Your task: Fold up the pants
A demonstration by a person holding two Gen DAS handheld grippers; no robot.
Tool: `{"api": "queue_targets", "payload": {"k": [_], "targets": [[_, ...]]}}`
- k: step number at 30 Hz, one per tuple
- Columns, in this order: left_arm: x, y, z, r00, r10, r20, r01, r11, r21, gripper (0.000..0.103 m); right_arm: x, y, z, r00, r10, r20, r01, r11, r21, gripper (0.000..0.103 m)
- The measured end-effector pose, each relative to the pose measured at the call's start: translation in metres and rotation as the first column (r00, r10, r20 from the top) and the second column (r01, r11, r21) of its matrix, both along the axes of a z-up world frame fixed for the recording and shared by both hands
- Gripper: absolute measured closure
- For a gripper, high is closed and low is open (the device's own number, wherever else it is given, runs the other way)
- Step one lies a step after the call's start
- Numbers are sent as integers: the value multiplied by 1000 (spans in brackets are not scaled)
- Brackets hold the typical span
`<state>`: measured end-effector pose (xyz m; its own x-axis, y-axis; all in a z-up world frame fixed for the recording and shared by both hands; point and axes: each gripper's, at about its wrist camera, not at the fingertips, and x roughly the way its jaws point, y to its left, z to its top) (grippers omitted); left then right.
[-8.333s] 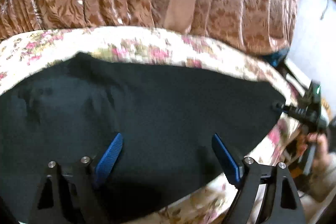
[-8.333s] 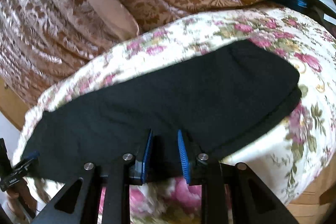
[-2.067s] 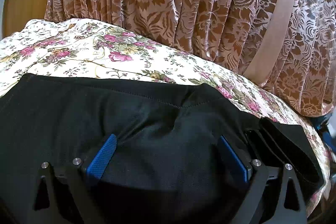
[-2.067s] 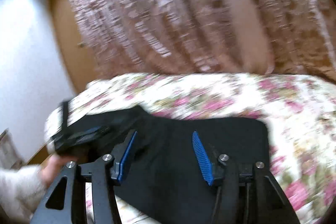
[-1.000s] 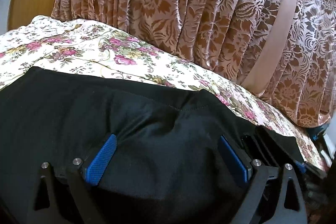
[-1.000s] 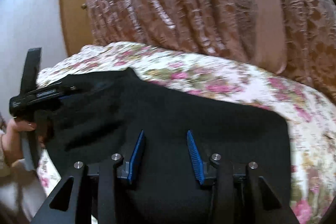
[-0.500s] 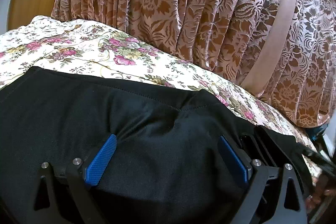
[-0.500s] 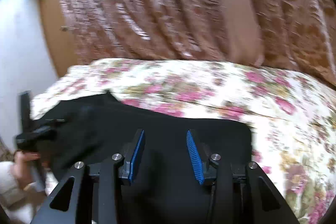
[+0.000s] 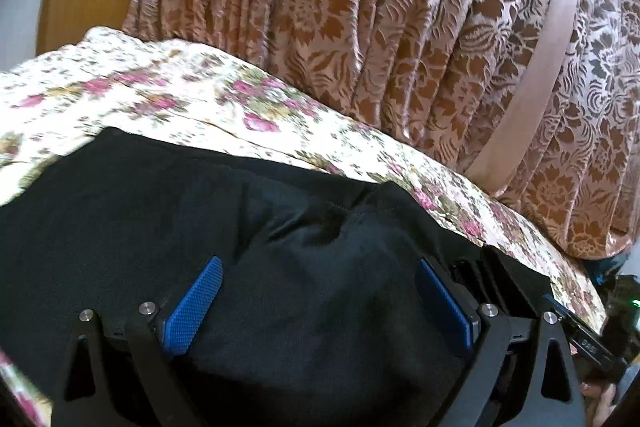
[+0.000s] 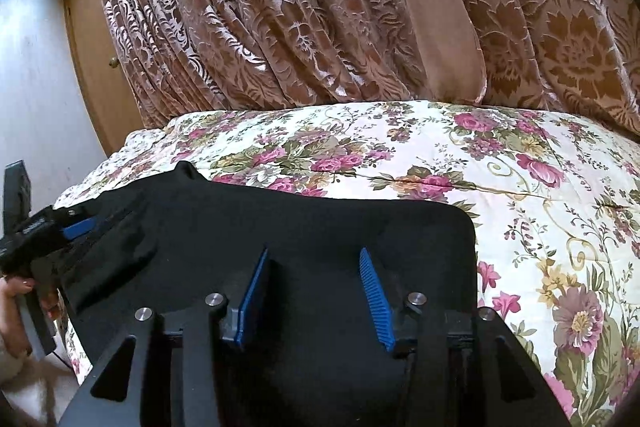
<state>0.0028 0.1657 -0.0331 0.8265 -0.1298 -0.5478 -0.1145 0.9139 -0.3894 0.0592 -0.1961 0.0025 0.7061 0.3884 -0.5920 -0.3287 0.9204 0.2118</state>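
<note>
Your left hand-held gripper [image 9: 318, 301] is spread wide, blue pads w/ nothing between them, over the black pants [image 9: 160, 219]. Your right hand-held gripper [image 10: 316, 297] is about half open, also holding nothing, over the same pants. Pants lie folded on the flowered bedspread [image 10: 520, 187], long axis running left-right across the bed, in front of the brown curtain [image 10: 280, 7].

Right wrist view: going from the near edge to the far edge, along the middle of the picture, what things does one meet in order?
Right gripper with its jaws apart → black pants → floral bedspread → brown patterned curtain.
</note>
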Motion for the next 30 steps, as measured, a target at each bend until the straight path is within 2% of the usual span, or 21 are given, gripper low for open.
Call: {"api": "queue_targets", "payload": {"k": [5,9,13,18,22,25,28,30], "targets": [[-32,29,19,994,97,58,-99,995,19,6,-1,0,0,1000,-2,5,2,1000,2,55],[-58,67,28,972,218,86,-215,976,-43,6,-2,-1,0,1000,-2,7,2,1000,6,55],[-90,102,24,943,319,92,-309,945,-105,6,-2,-1,0,1000,-2,8,2,1000,10,55],[-117,125,7,919,394,20,-387,911,-145,6,-3,-1,0,1000,-3,10,3,1000,11,55],[-129,133,-3,895,446,-8,-440,879,-185,6,-3,-1,0,1000,-2,10,2,1000,11,55],[-117,132,-12,915,401,-43,-400,889,-225,8,-3,-1,0,1000,-2,11,2,1000,11,55],[-103,125,-19,941,334,-47,-335,910,-244,12,-3,-2,0,1000,0,10,0,1000,13,55],[-93,123,-23,947,316,-51,-318,911,-264,13,-4,-2,0,1000,-3,11,2,1000,17,55]]}}
